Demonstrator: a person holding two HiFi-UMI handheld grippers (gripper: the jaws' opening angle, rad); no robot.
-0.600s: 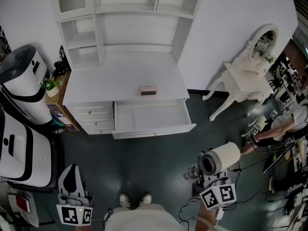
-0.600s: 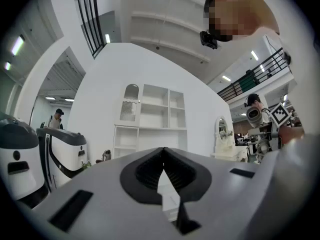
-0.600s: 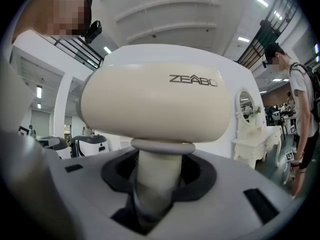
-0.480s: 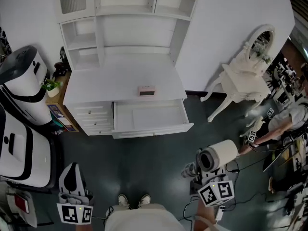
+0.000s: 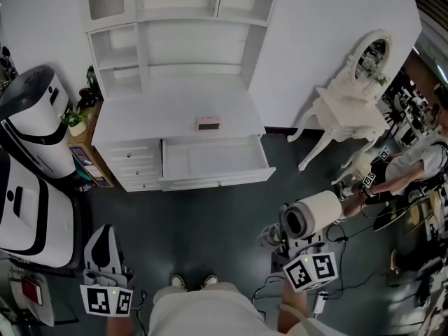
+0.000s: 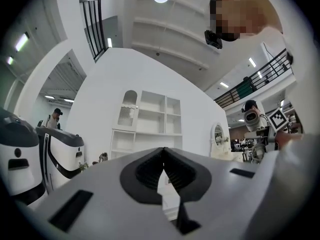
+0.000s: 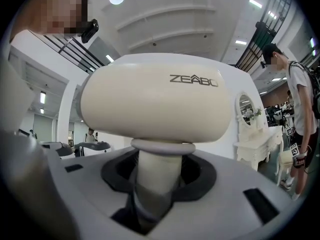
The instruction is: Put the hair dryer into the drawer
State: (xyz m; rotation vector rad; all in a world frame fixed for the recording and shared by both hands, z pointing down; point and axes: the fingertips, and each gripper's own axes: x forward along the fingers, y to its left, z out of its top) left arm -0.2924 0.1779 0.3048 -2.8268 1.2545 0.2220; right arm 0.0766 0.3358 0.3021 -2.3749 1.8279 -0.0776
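A cream hair dryer hangs over the dark floor, right of my feet. My right gripper is shut on its handle, and the dryer's body fills the right gripper view above the jaws. The white desk stands ahead with its wide drawer pulled open; nothing shows inside. My left gripper is low at the left, shut, with nothing in it; in the left gripper view its pads meet at the tips.
A small pink clock sits on the desk top above the drawer. Big white machines stand at the left, a white vanity table with a mirror at the right. A person stands at the far right; cables lie on the floor.
The head view has drifted, so the desk and drawer sit slightly further left and up. The right gripper still holds the hair dryer. The left gripper has hardly moved.
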